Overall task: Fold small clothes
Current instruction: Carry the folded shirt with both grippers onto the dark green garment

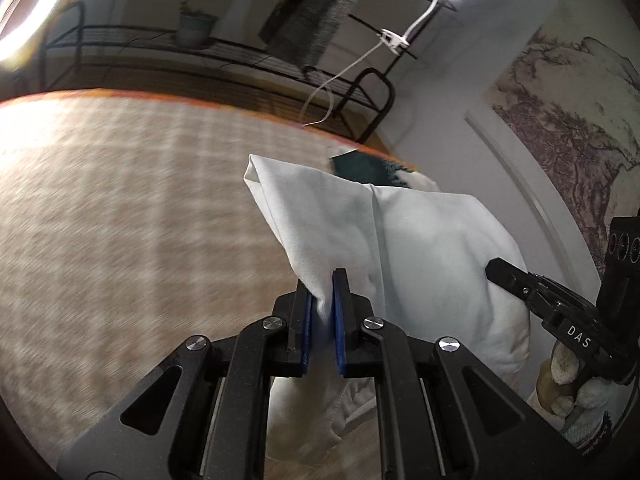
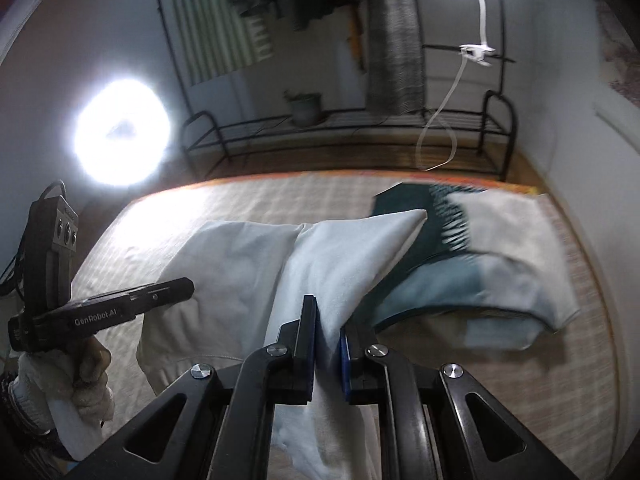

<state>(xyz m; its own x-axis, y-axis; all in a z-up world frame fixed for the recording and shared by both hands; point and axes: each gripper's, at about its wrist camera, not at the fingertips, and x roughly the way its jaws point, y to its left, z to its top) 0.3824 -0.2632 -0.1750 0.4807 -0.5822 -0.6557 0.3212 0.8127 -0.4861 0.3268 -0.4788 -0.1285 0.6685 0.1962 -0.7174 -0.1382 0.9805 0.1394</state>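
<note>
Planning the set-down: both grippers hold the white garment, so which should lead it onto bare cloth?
Left. The left gripper has open tablecloth beside it; the right gripper faces the teal garment.

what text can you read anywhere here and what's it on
"DAS": white letters on the side of the right gripper, seen from the left wrist.
"GenRobot.AI": white letters on the side of the left gripper, seen from the right wrist.
A small mark on the sensor box above the left gripper is too blurred to read.
Nothing readable on the white garment, the teal garment or the wall picture.
</note>
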